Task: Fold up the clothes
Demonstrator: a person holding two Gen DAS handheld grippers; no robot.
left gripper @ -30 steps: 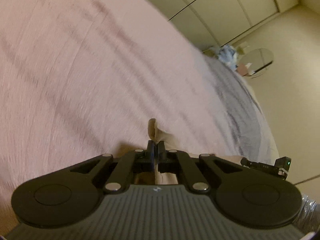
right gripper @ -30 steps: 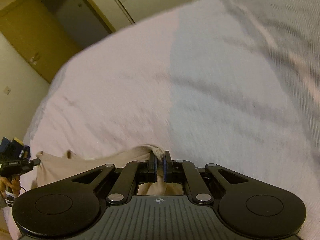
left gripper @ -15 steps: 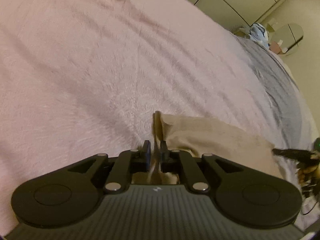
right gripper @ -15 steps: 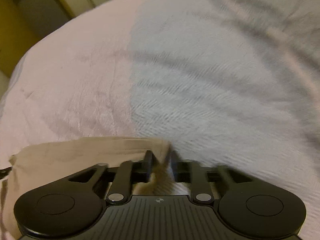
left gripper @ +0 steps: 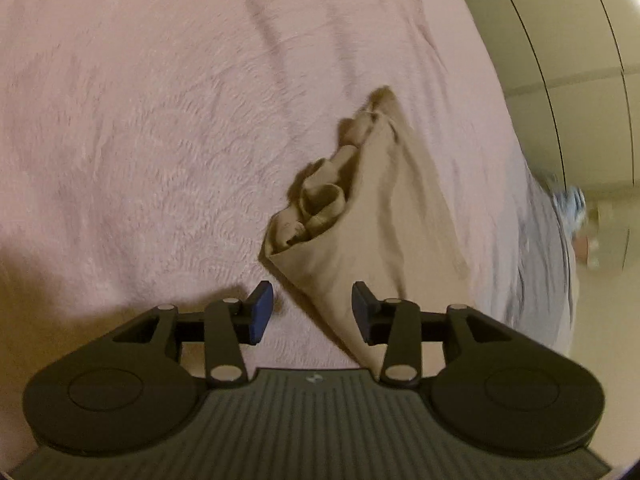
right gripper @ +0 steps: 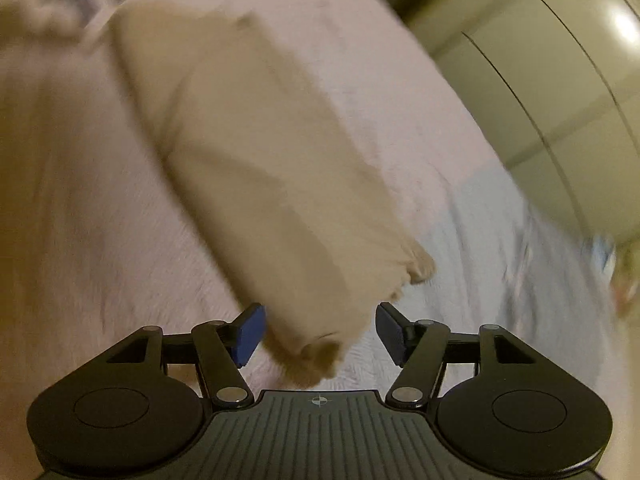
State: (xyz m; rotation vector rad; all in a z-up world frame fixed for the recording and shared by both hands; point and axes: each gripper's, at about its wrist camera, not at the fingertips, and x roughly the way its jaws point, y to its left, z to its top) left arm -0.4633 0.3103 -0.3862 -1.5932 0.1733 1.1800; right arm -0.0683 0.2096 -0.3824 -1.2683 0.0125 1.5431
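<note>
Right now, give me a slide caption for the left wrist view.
Open left hand-held gripper over a beige garment lying bunched on a pink blanket.

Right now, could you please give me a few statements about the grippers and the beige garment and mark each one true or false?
1. The left gripper stands open. True.
2. The right gripper is clamped shut on the beige garment. False: its jaws are apart and the cloth lies loose between them.
3. The garment rests on a pink blanket. True.
4. The garment is dark blue. False: it is beige.
5. In the left wrist view the garment lies perfectly flat. False: one edge is bunched into rolls.
</note>
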